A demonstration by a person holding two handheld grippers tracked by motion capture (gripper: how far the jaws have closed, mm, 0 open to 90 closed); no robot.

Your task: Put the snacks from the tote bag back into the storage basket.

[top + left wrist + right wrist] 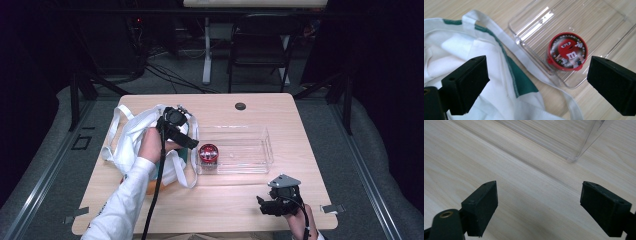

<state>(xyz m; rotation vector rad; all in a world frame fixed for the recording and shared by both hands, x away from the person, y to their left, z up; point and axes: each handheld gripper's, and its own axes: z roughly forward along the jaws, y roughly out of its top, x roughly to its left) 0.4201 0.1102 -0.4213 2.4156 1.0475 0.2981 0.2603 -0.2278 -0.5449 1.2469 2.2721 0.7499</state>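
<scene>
Left claw (pixel 192 144): released, jaws wide apart, grasping nothing. It hangs over the seam between the white cloth bag (pixel 131 135) and the clear plastic tray (pixel 260 150), tipped down toward the tray.

Red candy tin (pixel 567 51): lies flat, printed lid up, inside the tray at the end nearest the bag, touching or just beside the tray's wall. In the left gripper view it sits between the two jaws but beyond them, untouched. Judgement: the tin looks set down in the tray, and the spread jaws suit either a release or a fresh approach; which, cannot be told.

Bag: slumped on the left half of the worktop (pixel 240 200), its green-trimmed strap trailing against the tray's corner. Its mouth appears to face the tray, which would suit moving items between the two.

Left arm: white-sleeved forearm comes in from the near edge and crosses over the bag, hand raised above it.

Right claw (pixel 264 206): released, empty, held low over bare wood near the near right corner, pointing toward the tray, apart from the work; judged idle.
</scene>
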